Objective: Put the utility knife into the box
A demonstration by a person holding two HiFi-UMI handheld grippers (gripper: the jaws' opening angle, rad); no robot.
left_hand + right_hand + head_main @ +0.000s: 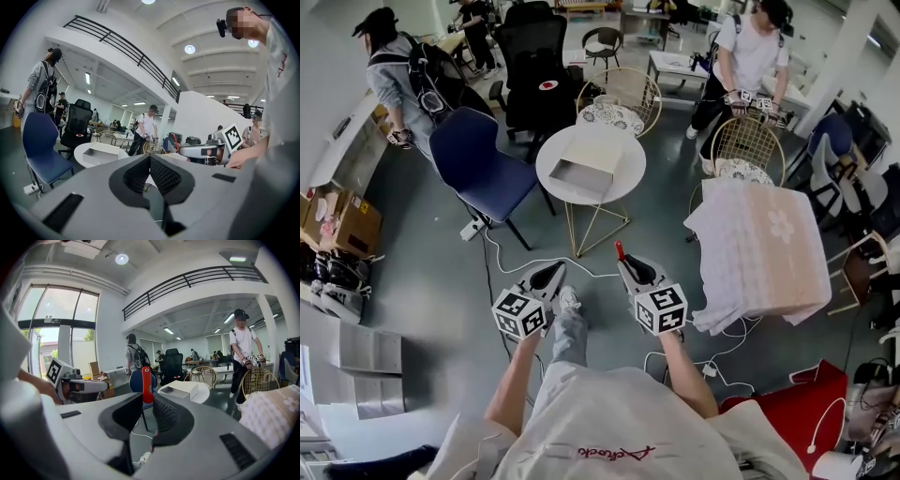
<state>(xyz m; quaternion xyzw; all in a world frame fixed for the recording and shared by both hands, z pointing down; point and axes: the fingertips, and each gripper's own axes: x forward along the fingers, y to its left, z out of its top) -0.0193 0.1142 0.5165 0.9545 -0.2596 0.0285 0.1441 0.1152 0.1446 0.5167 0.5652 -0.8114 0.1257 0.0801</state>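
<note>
Standing well back from the round white table on thin gold wire legs (633,164), I have open floor between it and me, so nothing is placed yet. The pale grey open rectangular box (586,169) sits near the table's middle, open side up, ready for a drop from above. My left gripper (551,273) hangs beside the right, jaws together on nothing; I judge it spare for this job. My right gripper (624,264) points toward the table, jaws clamped on the red-handled utility knife (146,380), gripped low so its end pokes up past the jaw tips. The knife is in that grip, well apart from the box. Next, as I judge it: carry it forward over the box.
</note>
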